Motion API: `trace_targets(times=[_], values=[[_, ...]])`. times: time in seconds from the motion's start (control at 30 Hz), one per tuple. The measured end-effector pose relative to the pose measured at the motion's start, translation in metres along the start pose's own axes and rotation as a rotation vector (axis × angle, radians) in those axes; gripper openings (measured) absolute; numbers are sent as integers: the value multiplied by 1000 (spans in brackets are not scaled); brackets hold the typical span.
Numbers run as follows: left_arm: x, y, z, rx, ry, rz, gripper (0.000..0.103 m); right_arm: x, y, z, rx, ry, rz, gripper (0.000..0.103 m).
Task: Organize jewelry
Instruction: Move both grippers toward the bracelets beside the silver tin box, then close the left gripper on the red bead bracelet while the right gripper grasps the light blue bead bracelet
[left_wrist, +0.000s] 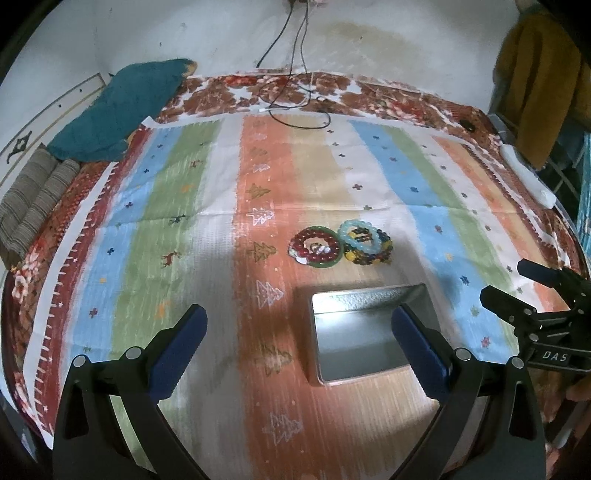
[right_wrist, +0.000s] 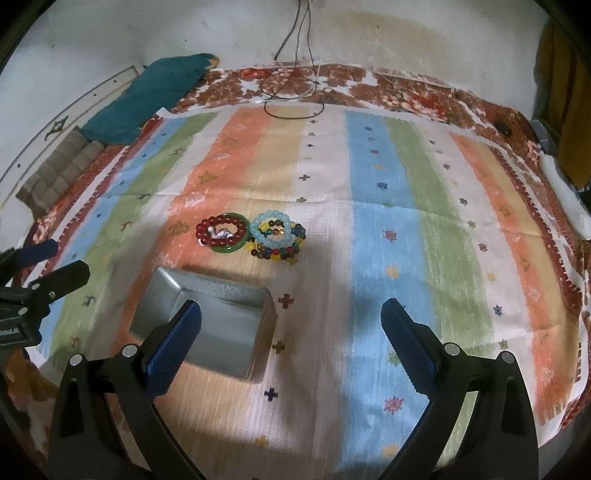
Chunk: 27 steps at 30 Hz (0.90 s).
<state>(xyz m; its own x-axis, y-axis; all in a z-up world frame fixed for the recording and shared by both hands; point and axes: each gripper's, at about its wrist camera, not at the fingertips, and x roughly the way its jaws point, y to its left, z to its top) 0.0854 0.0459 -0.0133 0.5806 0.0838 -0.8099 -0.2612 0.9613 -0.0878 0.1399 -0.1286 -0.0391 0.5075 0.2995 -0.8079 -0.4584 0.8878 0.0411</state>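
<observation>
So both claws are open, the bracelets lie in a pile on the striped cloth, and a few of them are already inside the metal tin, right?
Not quite: the metal tin holds nothing. The left wrist view looks straight into it and shows only its bare bottom. The rest stands: the left claw and right claw are open, and the bracelets lie in a pile on the striped cloth, beyond the tin.

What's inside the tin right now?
Nothing visible: the tin shows a bare metal floor in both views. The bracelets lie on the cloth beyond it. Each gripper's finger covers one part of the interior, so that part is unconfirmed in either view alone.
</observation>
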Motion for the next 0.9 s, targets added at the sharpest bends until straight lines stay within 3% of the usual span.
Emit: trace_targets(times=[0.37, 0.9], values=[[29, -1, 22, 10, 42, 2, 97, 29, -4, 26, -1, 40, -2, 99], [83, 4, 49, 24, 133, 11, 85, 73, -5, 54, -16, 109, 17, 99]])
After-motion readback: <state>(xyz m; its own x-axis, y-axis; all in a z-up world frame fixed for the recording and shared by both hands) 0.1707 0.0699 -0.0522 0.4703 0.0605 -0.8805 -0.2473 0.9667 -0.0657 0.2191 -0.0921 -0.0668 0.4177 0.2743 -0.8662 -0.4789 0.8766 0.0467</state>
